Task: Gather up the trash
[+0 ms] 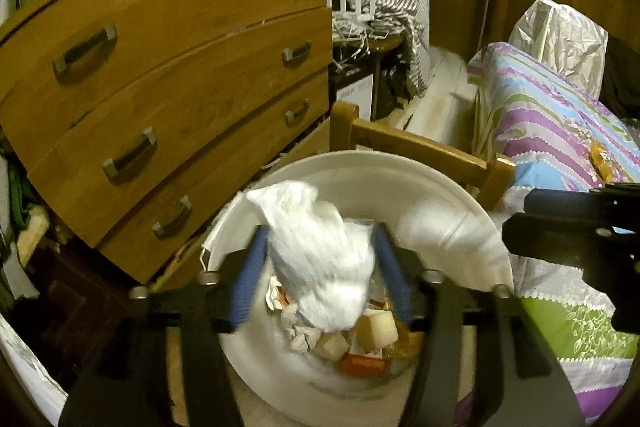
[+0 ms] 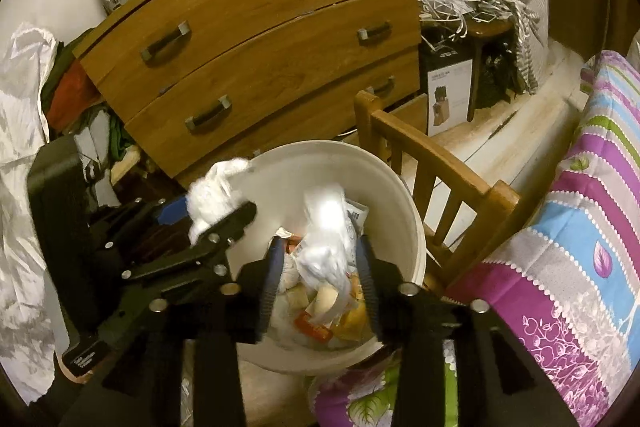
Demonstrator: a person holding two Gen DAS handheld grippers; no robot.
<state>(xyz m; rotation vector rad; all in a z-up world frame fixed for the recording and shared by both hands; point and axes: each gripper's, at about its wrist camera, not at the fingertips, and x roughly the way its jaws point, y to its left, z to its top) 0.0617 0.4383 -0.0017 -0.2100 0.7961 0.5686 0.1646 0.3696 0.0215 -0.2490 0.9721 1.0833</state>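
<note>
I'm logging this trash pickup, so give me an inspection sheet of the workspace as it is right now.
Surface: pale floor, partly bare.
Job's things: white bin holds an orange wrapper and crumpled paper; left wad and right wad are over the bin.
Clutter: clothes pile beside the dresser; knife-block box.
Grippers: left gripper around the left wad, grip unclear; right gripper open, gap beside the right wad.
Cables: white cable tangle on a stool.
Surroundings: wooden chair, patterned bedspread.
</note>
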